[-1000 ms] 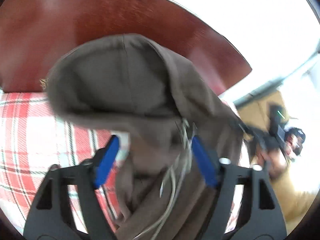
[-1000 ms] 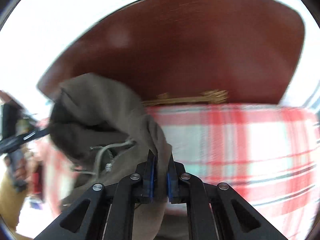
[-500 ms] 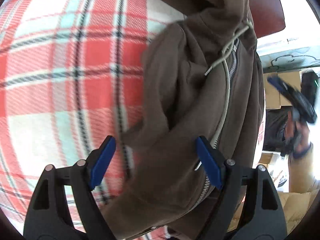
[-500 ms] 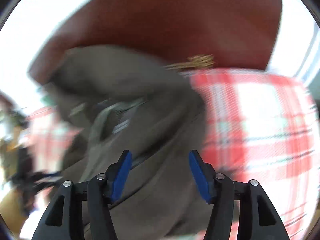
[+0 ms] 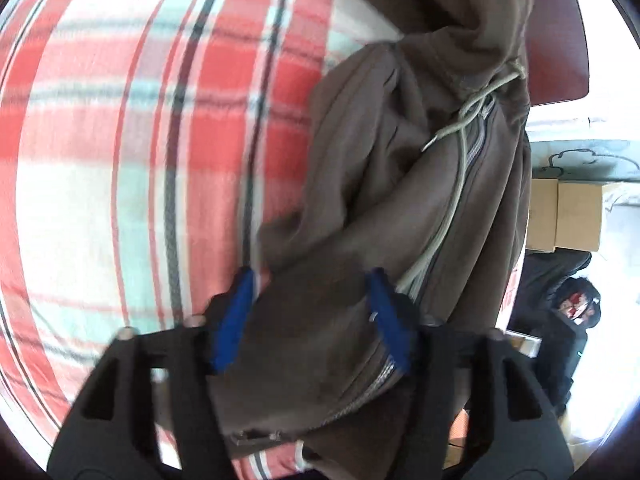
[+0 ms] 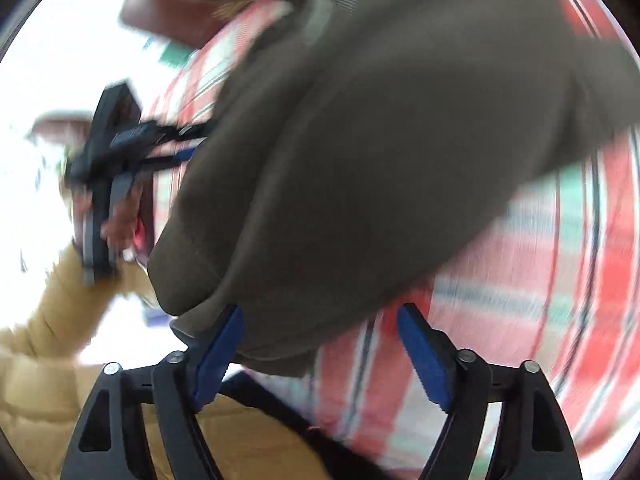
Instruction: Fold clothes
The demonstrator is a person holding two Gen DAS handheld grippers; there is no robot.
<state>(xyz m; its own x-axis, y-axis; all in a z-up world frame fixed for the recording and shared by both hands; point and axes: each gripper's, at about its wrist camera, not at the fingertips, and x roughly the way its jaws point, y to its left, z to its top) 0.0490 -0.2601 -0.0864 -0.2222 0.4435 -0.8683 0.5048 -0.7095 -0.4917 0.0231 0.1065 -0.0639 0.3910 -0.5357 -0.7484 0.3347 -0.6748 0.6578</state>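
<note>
The brown hoodie (image 5: 400,208) lies bunched on the plaid bedspread (image 5: 120,160), whose open cloth stretches left of it. Both tongs are spread — the left gripper (image 5: 312,316) straddles hoodie fabric, the right gripper (image 6: 320,356) sits at its hem. Cardboard boxes (image 5: 564,216) stand right of the hoodie.

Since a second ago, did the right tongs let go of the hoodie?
Yes. The right tongs were clamped on the hoodie; now they gape, lower over the plaid blanket.
</note>
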